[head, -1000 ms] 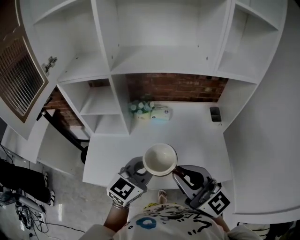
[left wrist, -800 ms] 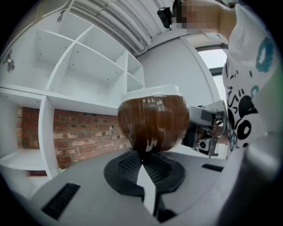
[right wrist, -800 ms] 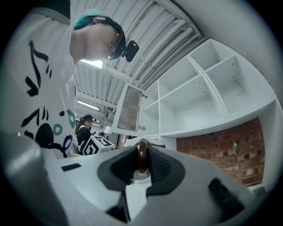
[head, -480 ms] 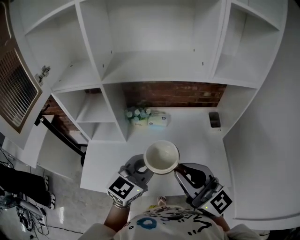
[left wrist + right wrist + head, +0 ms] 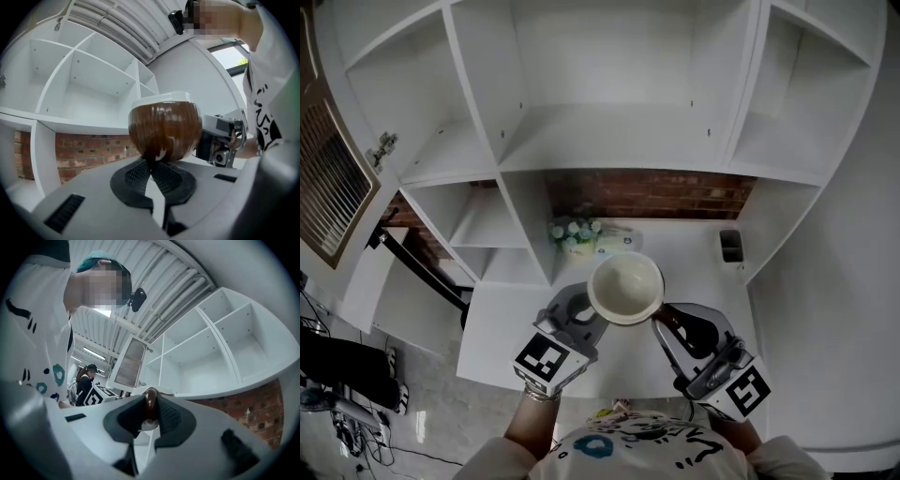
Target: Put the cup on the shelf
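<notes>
A cup (image 5: 624,288), brown outside and white inside, hangs upright over the front of the white desk (image 5: 703,272). My right gripper (image 5: 661,319) is shut on its brown handle (image 5: 150,404), which shows pinched between the pads. My left gripper (image 5: 584,314) sits at the cup's lower left. In the left gripper view its jaws stand shut, tips (image 5: 151,164) right under the cup's (image 5: 165,129) brown base; nothing shows between them. The white shelf unit (image 5: 609,131) with open compartments rises behind the desk.
A pack of small bottles (image 5: 575,230) and a pale packet (image 5: 617,239) lie at the desk's back by the brick wall. A small dark box (image 5: 730,242) sits at the back right. A louvred door (image 5: 328,178) hangs open on the left. A person (image 5: 84,383) stands far behind.
The cup and both grippers have moved a little forward toward the shelves, the right gripper still on the handle. The cup looks slightly larger and higher in the head view.
</notes>
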Demonstrator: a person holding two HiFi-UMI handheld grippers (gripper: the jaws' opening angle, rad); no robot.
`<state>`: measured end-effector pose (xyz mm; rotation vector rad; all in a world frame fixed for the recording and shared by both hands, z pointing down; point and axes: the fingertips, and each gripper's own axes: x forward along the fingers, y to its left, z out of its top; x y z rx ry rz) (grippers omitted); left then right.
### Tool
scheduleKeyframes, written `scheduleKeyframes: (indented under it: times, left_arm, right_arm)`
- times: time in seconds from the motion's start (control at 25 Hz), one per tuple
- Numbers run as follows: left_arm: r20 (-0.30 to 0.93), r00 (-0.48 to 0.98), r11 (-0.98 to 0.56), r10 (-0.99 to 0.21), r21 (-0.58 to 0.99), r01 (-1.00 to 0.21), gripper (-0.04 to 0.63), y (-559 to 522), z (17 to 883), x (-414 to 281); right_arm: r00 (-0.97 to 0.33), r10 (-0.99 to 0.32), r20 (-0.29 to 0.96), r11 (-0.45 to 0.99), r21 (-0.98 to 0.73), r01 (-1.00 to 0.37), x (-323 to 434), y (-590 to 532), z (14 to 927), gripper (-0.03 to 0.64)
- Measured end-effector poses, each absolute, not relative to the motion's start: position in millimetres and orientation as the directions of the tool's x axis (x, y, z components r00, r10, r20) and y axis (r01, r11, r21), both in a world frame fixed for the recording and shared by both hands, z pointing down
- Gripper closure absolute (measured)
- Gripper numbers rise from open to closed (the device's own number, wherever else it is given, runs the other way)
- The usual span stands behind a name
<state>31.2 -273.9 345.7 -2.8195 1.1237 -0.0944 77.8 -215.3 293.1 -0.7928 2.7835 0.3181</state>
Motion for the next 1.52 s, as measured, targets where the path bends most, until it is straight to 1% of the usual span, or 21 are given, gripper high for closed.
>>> scheduleKeyframes:
  times: [0.12,0.6,1.0,1.16,1.36,1.52]
  left_arm:
    - [0.000,0.708,-0.702,-0.706,-0.130,-0.700,0.578,-285,337,30]
    - [-0.047,0.661,-0.652,-0.749,-0.121,-0.748,0.578,-307,318,8]
    - [-0.029,0.691,-0.682,-0.722,-0.132,-0.719,0.578,-337,299,-9]
    - [-0.028,0.696,-0.685,-0.717,-0.153,-0.712,0.578,-351,287,-12]
    - [-0.037,0.700,-0.678,-0.713,-0.217,-0.702,0.578,-370,264,-13]
    - [-0.049,0.696,-0.671,-0.716,-0.226,-0.706,0.578,-380,252,-15]
  right_arm:
    - [-0.826,-0.486,-0.286,0.824,0.166,-0.542,80,-224,289,0.554]
    - [-0.820,-0.464,-0.335,0.838,0.135,-0.529,61,-245,272,0.554]
    - [-0.777,-0.529,-0.342,0.793,0.127,-0.596,43,-272,251,0.554]
    - [-0.749,-0.552,-0.366,0.770,0.123,-0.627,41,-283,239,0.555]
    - [-0.714,-0.568,-0.409,0.748,0.106,-0.656,39,-300,225,0.555]
    - [-0.702,-0.567,-0.430,0.742,0.103,-0.662,38,-309,216,0.555]
